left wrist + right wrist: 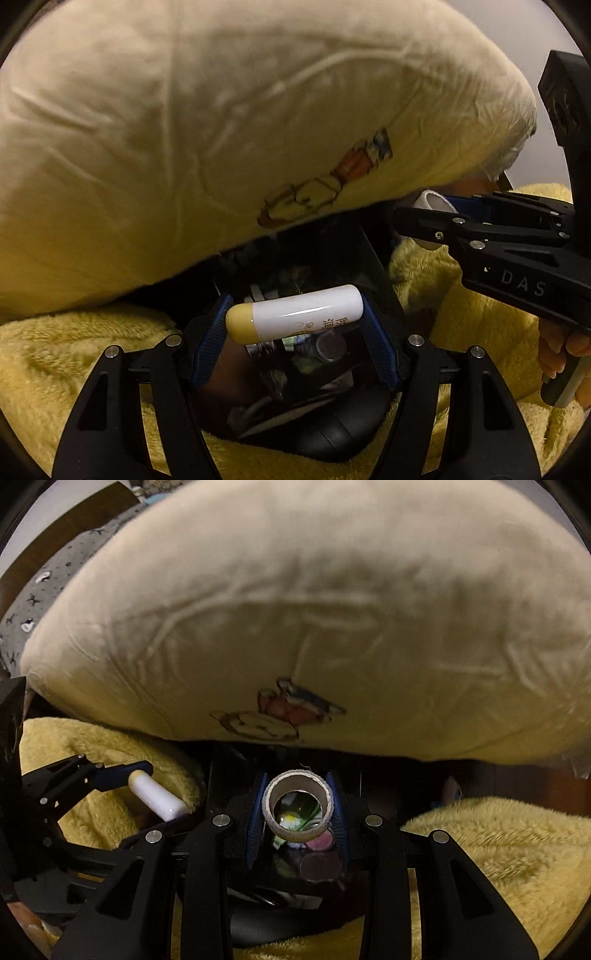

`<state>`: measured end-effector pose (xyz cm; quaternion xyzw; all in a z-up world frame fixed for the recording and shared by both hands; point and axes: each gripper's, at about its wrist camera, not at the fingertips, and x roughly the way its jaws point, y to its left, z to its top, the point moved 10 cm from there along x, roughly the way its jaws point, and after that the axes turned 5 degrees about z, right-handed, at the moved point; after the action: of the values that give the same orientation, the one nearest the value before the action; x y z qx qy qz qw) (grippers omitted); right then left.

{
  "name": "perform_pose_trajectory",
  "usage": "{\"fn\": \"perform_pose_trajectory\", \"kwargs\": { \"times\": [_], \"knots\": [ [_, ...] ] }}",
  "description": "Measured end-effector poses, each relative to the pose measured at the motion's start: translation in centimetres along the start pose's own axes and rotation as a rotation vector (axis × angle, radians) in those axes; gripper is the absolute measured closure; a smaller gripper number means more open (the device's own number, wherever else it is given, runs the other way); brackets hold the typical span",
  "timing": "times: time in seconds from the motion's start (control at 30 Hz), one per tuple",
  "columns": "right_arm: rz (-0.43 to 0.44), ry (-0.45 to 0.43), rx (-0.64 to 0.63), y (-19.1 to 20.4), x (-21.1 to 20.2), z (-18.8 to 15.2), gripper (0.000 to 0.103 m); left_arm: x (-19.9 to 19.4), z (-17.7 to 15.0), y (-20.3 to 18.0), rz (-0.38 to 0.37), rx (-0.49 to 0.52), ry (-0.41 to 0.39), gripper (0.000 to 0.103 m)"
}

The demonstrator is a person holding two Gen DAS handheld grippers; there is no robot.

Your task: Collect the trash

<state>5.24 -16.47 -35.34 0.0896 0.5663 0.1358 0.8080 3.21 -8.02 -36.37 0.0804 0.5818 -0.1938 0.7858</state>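
- Left wrist view: the left claw (295,317) is pinching a small white tube (295,319) with a pale yellow cap. It looks like a lip balm stick, glossy, with some printed characters on the side that I can't read properly.
- The tube sits crosswise between the blue pads (208,341), yellow cap toward the left pad, flat end against the right one.
- Right wrist view: the right claw (297,806) is clamped on a roll of tape (297,805), whitish with a textured outer face and a cardboard-looking core. You look straight through the hole.
- The roll sits squarely between the two blue pads (256,812), which press on its sides.
- Surroundings: a fuzzy yellow blanket (74,350) lies below and to both sides of the claws, and a big cream pillow (221,129) with a little cartoon print hangs right over and ahead of them. A grey patterned fabric (48,590) peeks out up and left of the pillow.
- Directly under and ahead of both claws there's a dark opening (295,362) between the blanket folds with assorted clutter inside, too dim to make out.
- The two claws sit close, side by side; from the left one, the right claw (417,218) shows up and to the right, with the person's hand (557,343) on its handle.
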Motion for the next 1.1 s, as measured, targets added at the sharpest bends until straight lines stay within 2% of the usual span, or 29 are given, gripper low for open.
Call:
{"fn": "perform_pose_trajectory", "kwargs": {
  "times": [0.13,0.2,0.27,0.3,0.43,0.47,0.5,0.57,0.67,0.8,0.97,1.1],
  "knots": [
    [-0.002,0.014,0.013,0.0,0.4,-0.1,0.069,0.9,-0.3,-0.3,-0.018,0.013,0.037,0.038],
    [-0.004,0.005,0.026,-0.3,0.2,0.0,0.067,1.1,-0.2,-0.3,-0.013,0.014,0.048,0.034],
    [-0.006,-0.011,0.038,-0.8,-0.1,0.5,0.047,0.9,-0.3,-0.2,-0.004,0.009,0.041,0.024],
    [-0.007,-0.019,0.043,-0.9,-0.3,0.7,0.044,0.7,-0.1,0.0,0.002,0.006,0.035,0.023],
    [-0.022,-0.056,0.056,-1.3,-2.0,1.2,0.043,-0.8,0.9,0.6,0.023,-0.010,0.002,0.020],
    [-0.027,-0.074,0.058,-1.4,-2.7,1.4,0.039,-1.4,1.2,0.7,0.029,-0.013,-0.012,0.017],
    [-0.032,-0.097,0.061,-1.5,-3.5,1.7,0.035,-2.4,1.6,1.0,0.039,-0.019,-0.038,0.016],
    [-0.032,-0.140,0.070,-1.6,-4.9,2.4,0.016,-4.1,2.2,1.6,0.056,-0.031,-0.077,0.010],
    [-0.021,-0.227,0.067,-1.0,-7.8,3.2,0.004,-7.0,3.3,2.3,0.065,-0.057,-0.141,0.008],
    [-0.054,-0.333,0.031,-0.1,-12.2,4.8,0.004,-11.3,4.8,3.1,0.118,-0.078,-0.245,0.008],
    [-0.157,-0.562,0.039,0.4,-20.3,7.0,0.004,-17.6,6.5,4.4,0.212,-0.109,-0.406,0.008],
    [-0.195,-0.658,-0.012,2.3,-24.8,7.5,0.004,-22.6,7.9,4.5,0.263,-0.122,-0.541,0.008]
  ]
}}
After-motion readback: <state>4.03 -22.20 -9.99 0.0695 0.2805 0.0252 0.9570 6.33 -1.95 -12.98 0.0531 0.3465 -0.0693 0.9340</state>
